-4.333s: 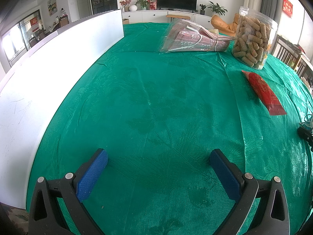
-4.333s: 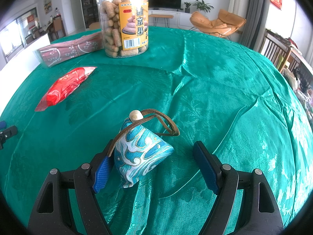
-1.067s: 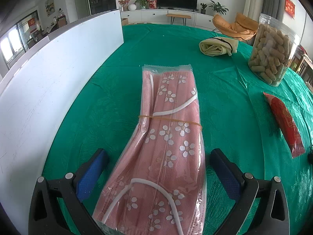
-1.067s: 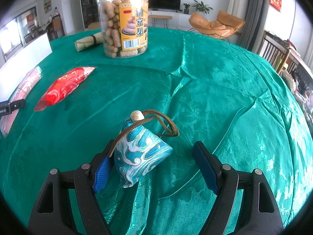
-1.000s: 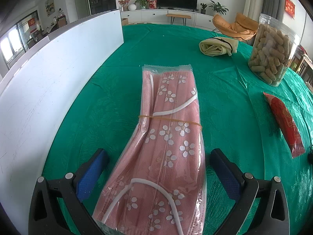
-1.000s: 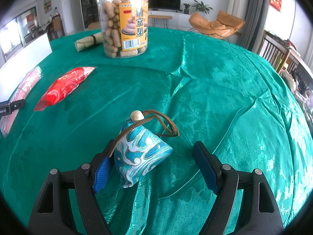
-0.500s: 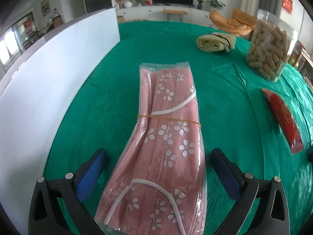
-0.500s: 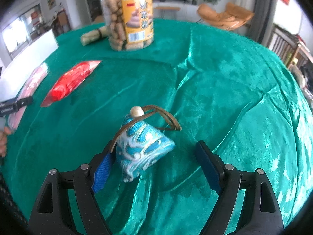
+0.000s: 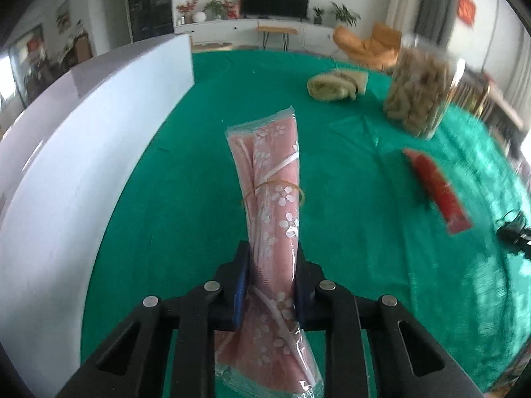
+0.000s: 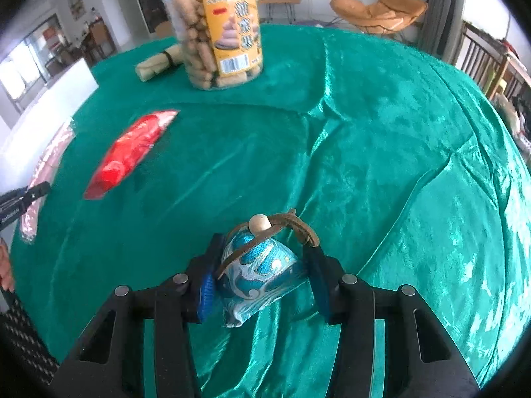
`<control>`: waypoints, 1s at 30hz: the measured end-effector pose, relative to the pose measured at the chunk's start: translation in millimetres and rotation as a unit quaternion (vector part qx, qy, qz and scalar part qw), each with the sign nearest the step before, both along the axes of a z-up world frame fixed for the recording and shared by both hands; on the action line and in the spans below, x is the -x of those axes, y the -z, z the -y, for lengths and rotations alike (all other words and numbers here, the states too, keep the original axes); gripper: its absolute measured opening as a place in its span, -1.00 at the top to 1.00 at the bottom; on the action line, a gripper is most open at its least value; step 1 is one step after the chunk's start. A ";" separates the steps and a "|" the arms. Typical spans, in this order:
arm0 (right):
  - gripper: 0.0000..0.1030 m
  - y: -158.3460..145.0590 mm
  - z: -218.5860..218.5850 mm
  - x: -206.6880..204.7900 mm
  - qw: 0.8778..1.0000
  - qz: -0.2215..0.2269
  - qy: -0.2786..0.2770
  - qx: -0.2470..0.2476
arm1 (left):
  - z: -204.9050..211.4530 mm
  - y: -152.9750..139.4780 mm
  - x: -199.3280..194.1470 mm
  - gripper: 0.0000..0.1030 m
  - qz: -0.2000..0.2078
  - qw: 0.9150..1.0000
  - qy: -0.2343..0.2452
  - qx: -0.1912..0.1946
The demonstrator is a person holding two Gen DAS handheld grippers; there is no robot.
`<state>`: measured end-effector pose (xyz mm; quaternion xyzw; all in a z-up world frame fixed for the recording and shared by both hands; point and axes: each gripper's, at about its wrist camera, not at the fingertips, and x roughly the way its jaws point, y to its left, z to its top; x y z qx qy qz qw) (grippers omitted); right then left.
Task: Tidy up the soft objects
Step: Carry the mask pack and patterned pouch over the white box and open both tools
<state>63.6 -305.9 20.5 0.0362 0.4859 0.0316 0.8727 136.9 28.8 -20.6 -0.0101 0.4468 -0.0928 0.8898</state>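
Your table is covered in a green cloth (image 10: 381, 152), rumpled into folds on the right side. On it you have a clear jar (image 10: 220, 30) of biscuits (standing upright), a beige rolled bundle (image 9: 335, 84) just beside it, a red packet (image 10: 131, 152) lying flat nearer you, and a white board (image 9: 83, 152) along the left edge.

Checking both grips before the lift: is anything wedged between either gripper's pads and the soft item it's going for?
Nothing visible. The left gripper is shut directly on the pink mask pack. The right gripper, jaws just closing, pinches the blue pouch; only the pouch's own brown cord loops nearby.
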 end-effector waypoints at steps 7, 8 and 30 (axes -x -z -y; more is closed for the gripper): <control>0.03 -84.4 -78.6 -32.8 0.993 0.062 -0.098 -0.037 | -48.6 -81.9 14.2 0.56 0.065 0.993 -0.036 0.089; 0.03 -95.1 -95.7 -39.9 0.990 0.070 -0.116 -0.044 | -59.6 -95.3 14.3 0.56 0.074 0.992 -0.042 0.093; -0.42 -150.7 -419.9 -89.1 0.929 0.096 -0.336 -0.119 | -264.4 -122.0 46.1 -0.83 0.076 0.957 -0.279 -0.007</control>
